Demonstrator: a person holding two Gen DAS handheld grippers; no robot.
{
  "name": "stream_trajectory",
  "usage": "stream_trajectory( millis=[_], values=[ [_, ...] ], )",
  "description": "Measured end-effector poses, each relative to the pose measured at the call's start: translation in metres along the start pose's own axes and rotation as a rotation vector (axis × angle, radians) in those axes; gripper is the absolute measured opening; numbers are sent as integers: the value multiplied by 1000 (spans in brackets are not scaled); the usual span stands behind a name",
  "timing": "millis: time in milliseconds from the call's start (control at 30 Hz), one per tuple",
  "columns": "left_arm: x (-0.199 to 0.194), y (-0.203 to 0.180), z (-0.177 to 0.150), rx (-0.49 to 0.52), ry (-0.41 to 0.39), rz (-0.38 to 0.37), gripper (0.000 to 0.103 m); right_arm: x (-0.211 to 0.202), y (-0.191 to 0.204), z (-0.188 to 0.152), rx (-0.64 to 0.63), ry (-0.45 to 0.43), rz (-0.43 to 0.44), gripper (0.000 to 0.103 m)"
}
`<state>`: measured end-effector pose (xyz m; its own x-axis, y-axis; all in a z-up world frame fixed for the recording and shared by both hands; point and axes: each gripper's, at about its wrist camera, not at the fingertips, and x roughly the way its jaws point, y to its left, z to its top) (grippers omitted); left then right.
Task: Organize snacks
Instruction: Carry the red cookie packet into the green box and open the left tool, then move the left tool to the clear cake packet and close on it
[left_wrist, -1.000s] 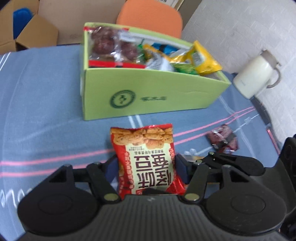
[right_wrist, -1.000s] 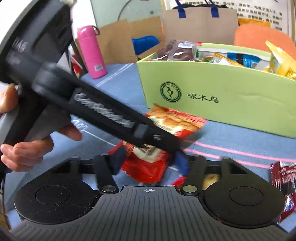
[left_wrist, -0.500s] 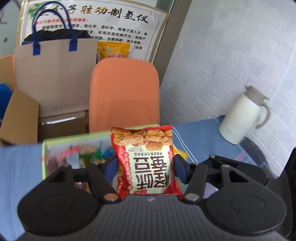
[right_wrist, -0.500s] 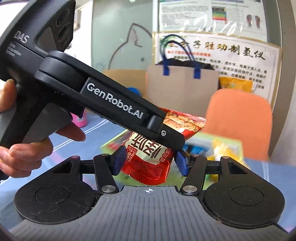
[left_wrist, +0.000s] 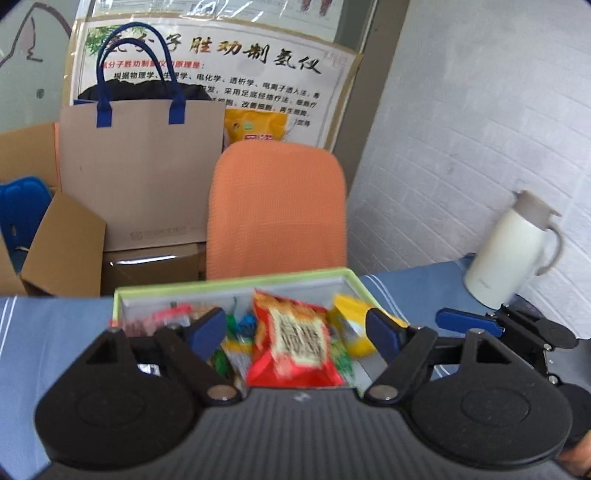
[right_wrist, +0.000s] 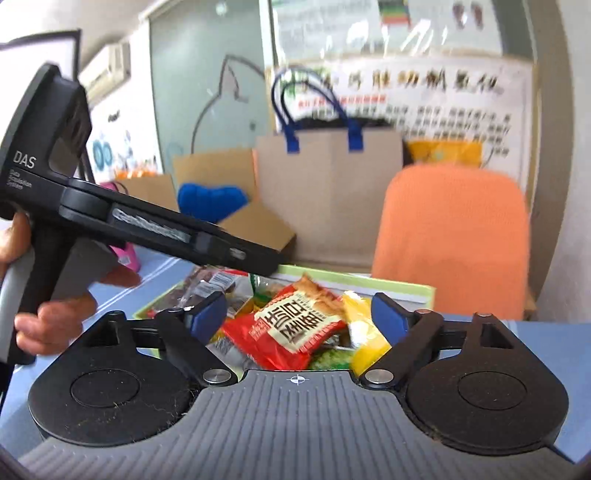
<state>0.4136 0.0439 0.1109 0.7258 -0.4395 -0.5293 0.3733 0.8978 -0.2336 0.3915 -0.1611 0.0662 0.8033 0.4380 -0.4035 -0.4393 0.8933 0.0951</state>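
Note:
The red snack packet lies in the green box on top of other snacks, free of both grippers. My left gripper is open above the box, its blue pads apart on either side of the packet. My right gripper is also open over the box, and its view shows the packet resting beside a yellow packet. The left gripper's body crosses the right wrist view from the left.
An orange chair stands behind the box. A white thermos jug sits at the table's right. A paper bag with blue handles and cardboard boxes stand behind the blue table.
The left gripper carried the red packet up from the table and over the box, then opened. The packet dropped into the box. The right gripper has opened too.

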Motion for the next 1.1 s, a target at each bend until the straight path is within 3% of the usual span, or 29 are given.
stream_trajectory(
  millis=[167,300,433,633,733,833,900,1000,1100],
  values=[
    [-26,-17,-54,0,37,-39,79,-45,1,-42,4,23,-31,83],
    [-34,-27,-105,-7,102,-18,79,-86,12,-85,43,87,-63,83],
    [-39,-30,-145,-98,168,-9,79,-108,22,-126,82,154,-64,83],
    [-41,-49,-150,-84,167,-27,79,-114,21,-149,96,184,-79,83],
    [-31,-55,-141,-73,175,2,88,-111,10,-144,112,191,-111,83],
    [-30,-44,-145,-86,200,63,88,-111,11,-139,124,191,-55,83],
    [-32,-31,-150,-157,238,75,88,-107,23,-137,49,213,43,86],
    [-38,-15,-158,-294,261,15,88,-89,46,-132,-107,262,148,87],
    [-29,-13,-159,-335,275,-12,88,-64,59,-124,-208,268,203,87]
  ],
)
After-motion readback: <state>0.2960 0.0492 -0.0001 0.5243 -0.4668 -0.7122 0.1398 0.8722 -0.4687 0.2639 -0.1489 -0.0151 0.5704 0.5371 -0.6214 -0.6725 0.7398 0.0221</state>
